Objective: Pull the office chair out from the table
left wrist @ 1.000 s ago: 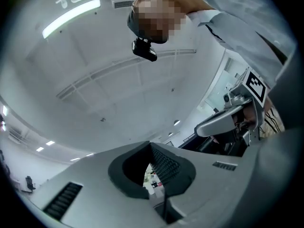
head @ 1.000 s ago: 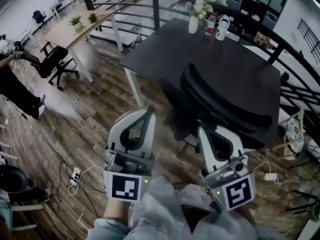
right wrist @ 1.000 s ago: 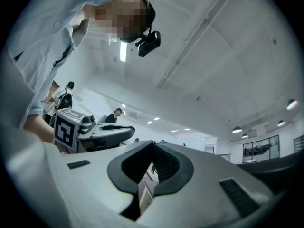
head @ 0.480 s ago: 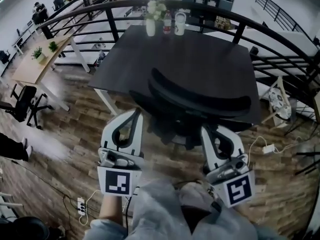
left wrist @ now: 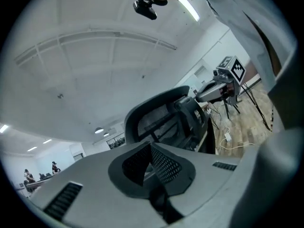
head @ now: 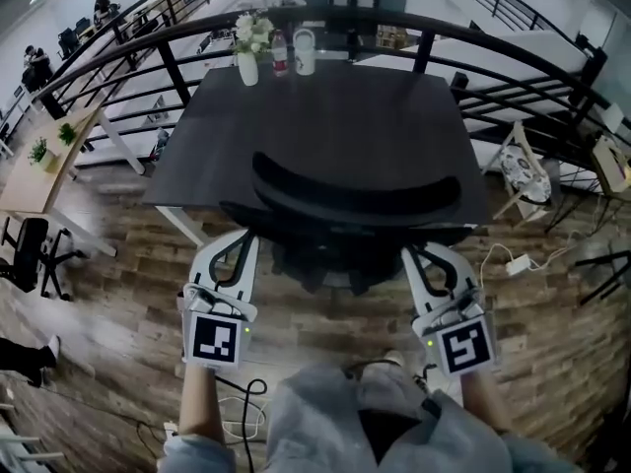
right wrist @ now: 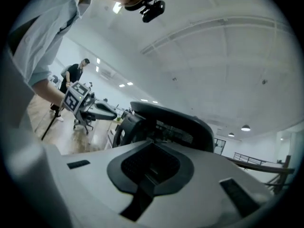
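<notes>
The black office chair stands tucked against the near edge of the dark table, its curved backrest towards me. My left gripper is shut and empty just left of the backrest, apart from it. My right gripper is shut and empty at the chair's right side. In the left gripper view, the shut jaws of the left gripper point at the chair's mesh back, with the right gripper beyond. The right gripper view shows the shut right gripper, the chair and the left gripper.
A vase of flowers, a bottle and a white cup stand at the table's far edge. A dark railing curves behind the table. Cables and a plug lie on the wood floor at right. Another office chair stands at far left.
Both grippers have come down and forward to either side of the chair's back, staying shut. The head view has swung so the table and chair sit in the middle.
</notes>
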The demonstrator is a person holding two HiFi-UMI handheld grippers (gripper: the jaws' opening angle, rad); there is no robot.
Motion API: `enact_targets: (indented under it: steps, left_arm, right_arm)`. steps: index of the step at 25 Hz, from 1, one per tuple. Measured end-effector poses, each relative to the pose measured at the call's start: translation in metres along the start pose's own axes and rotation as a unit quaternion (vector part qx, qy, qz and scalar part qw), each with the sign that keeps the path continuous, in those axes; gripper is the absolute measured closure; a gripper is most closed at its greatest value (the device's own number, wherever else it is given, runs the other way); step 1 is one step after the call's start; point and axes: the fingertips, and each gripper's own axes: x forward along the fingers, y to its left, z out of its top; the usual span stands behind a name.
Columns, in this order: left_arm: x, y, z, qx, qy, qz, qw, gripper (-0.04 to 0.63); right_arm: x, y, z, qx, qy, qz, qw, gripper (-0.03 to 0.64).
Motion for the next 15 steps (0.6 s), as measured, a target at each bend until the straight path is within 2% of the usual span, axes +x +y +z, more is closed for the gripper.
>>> enact_targets:
  steps: [3,5,8,10,15]
  left_arm:
    - [0.008,-0.010,-0.024,0.028,0.044,-0.040,0.9979,0.603]
    - [0.013,-0.017,-0.039,0.061,0.070,-0.065,0.9936,0.593]
    - [0.020,-0.022,-0.063,0.112,0.111,-0.096,0.9828,0.506]
    - [0.026,-0.023,-0.074,0.147,0.136,-0.117,0.9727,0.434]
    - [0.035,-0.025,-0.095,0.258,0.191,-0.161,0.9333,0.395]
  right_arm:
    - [-0.003,-0.010,-0.027,-0.026,0.054,-0.009,0.998,0.611]
    - [-0.006,-0.015,-0.043,-0.054,0.085,-0.004,0.995,0.548]
    - [-0.007,-0.021,-0.069,-0.107,0.138,0.014,0.984,0.480]
    - [-0.007,-0.026,-0.085,-0.152,0.174,0.023,0.973,0.451]
    - [-0.010,-0.042,-0.116,-0.248,0.254,0.033,0.934,0.433]
